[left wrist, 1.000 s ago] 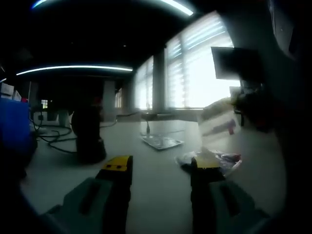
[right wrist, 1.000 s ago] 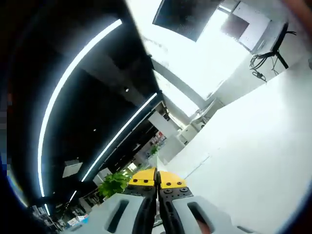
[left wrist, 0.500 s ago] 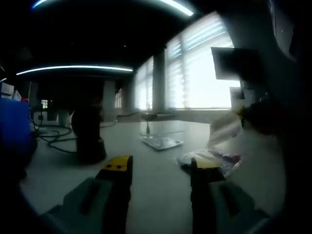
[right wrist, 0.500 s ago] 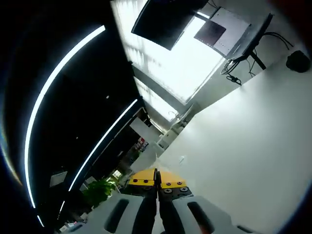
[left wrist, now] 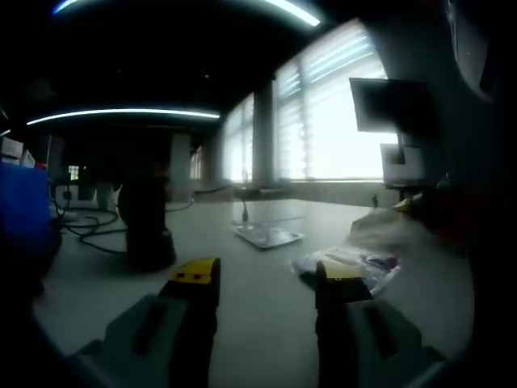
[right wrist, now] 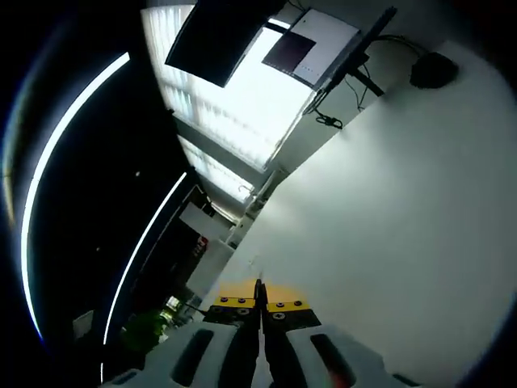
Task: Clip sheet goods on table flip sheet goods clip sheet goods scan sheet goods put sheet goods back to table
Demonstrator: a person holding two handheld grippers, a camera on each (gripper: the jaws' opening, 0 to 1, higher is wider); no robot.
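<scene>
Left tool (left wrist: 266, 279): jaws spread, holding nothing, low over the worktop (left wrist: 266, 323). A clear sheet packet (left wrist: 347, 263) lies on the worktop just beyond its right jaw. Right tool (right wrist: 258, 304): jaws pressed together, possibly pinching a thin sheet edge; this cannot be confirmed.
</scene>
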